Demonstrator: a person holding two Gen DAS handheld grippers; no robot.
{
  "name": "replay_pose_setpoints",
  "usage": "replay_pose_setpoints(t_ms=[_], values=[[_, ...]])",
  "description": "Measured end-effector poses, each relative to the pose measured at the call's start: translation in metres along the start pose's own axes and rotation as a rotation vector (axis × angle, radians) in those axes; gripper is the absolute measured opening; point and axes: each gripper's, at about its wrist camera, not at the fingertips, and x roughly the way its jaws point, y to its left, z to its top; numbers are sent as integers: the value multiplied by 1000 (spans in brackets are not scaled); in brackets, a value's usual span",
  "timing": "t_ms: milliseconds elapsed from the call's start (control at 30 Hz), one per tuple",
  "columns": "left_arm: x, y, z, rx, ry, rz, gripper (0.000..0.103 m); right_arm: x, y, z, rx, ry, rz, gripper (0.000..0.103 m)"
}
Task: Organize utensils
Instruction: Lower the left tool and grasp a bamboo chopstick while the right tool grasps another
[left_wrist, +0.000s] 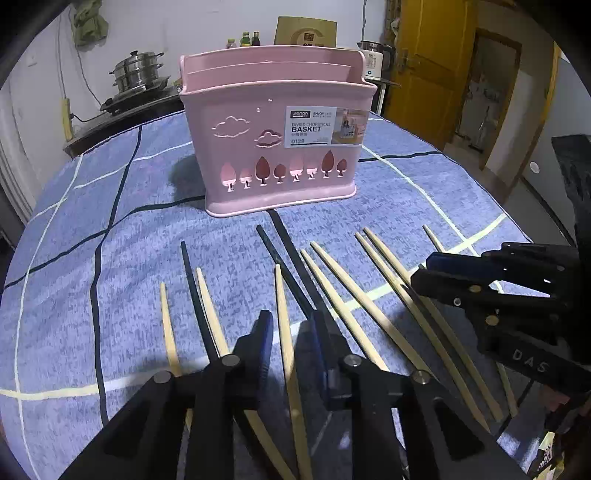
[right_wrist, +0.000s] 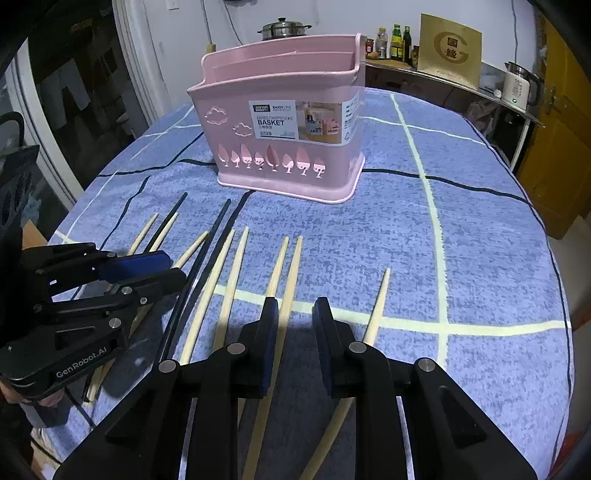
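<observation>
The left gripper (left_wrist: 291, 332) is down low over the table. Its two fingers are only a little way apart. One pale chopstick (left_wrist: 281, 295) lies in the gap between them, but the pads do not squeeze it yet, so it holds nothing.

The right gripper (right_wrist: 295, 317) is the same. Its fingers are close together with another pale chopstick (right_wrist: 293, 266) between them, and there is still a small gap on each side.

Around both grippers, many more pale chopsticks and a few black chopsticks (left_wrist: 192, 280) lie side by side on the blue checked cloth (left_wrist: 110, 258), pointing away to the far side.

Farther back, in the middle of the table, stands the pink basket (left_wrist: 240, 103). No sticks poke out of its top, so it looks empty.

I think the job has only just begun. Every chopstick I can see must still be picked up and put in the basket.
</observation>
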Motion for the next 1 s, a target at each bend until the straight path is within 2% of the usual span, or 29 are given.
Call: replay_pose_setpoints(t_ms=[233, 600, 733, 1000], values=[[8, -1, 5, 2, 26, 10, 13, 10, 0, 6, -8, 17, -9, 20], [19, 0, 18, 2, 52, 3, 13, 25, -3, 26, -10, 44, -24, 20], [21, -4, 19, 23, 47, 20, 6, 28, -2, 28, -12, 45, -20, 9], [11, -4, 23, 11, 26, -5, 5, 19, -4, 29, 2, 32, 13, 7]])
